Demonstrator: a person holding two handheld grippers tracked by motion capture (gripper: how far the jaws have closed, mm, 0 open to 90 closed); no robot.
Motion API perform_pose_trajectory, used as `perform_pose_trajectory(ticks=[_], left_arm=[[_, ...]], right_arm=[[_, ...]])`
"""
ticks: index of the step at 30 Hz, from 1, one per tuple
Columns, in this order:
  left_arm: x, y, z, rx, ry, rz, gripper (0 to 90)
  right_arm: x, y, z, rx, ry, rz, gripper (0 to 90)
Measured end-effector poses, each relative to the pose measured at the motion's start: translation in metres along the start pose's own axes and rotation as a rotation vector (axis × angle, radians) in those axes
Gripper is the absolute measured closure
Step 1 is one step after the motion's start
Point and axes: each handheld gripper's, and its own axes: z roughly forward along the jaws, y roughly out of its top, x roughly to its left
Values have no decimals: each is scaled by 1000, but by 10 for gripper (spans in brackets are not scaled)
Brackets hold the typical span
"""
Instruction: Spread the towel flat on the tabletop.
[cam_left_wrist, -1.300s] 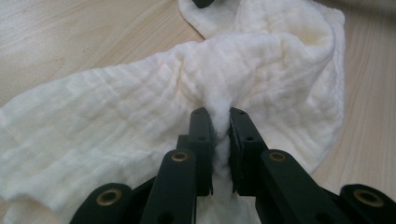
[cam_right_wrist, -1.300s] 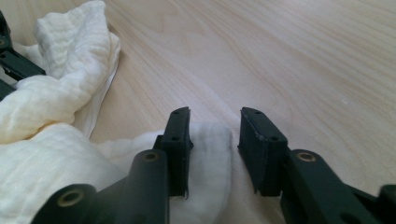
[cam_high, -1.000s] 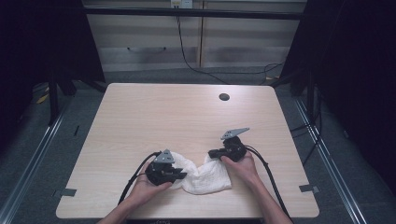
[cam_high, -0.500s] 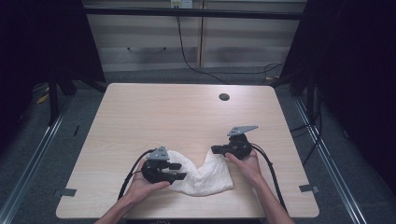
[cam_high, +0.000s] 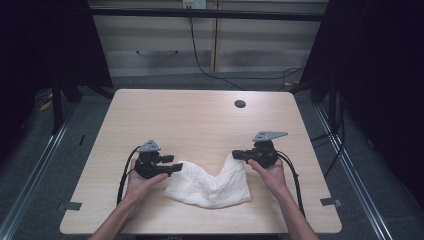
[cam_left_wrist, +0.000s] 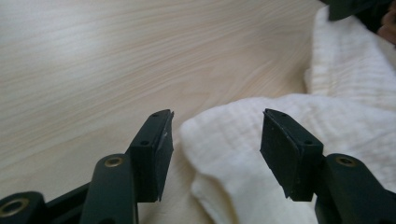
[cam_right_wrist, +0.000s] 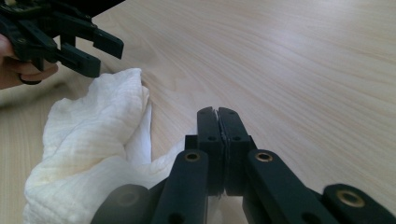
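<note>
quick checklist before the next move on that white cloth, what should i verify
1. Right tongs gripping the white cloth: cannot tell. The jaws are shut with cloth beside them, but no fabric shows clearly between the tips.
2. Left tongs ready to grasp: ok, jaws open.
3. Cloth corner between the left jaws: ok, it sits in the gap, not yet pinched.
4. Cloth spread flat: not ok, it sags and bunches in the middle.
5. Free table ahead for laying it out: ok.

White crinkle-weave cloth (cam_high: 210, 184), black claws, pale wood-grain table (cam_high: 200, 120).
</note>
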Motion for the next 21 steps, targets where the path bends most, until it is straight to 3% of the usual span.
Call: perform_pose_trajectory(ticks=[6,7,8,9,12,16,21], left_arm=[[5,-3,9,26,-32,-3,496],[4,-5,13,52,-26,4,587],[4,-5,13,52,-26,4,664],[3,-5,14,57,-23,14,664],[1,-2,11,43,-25,39,880],[0,6,1,-2,-42,34,891],[3,12,-11,-35,-32,35,896]], right_arm=[[-1,1,-5,-14,-4,4,886],[-1,1,-5,-13,-6,4,886],[-1,1,-5,-13,-6,4,886],[-1,1,-5,-13,-5,5,886],[-2,1,-6,-12,-7,2,886],[-4,3,-10,-32,-6,15,886],[-8,7,-23,-61,-26,15,886]])
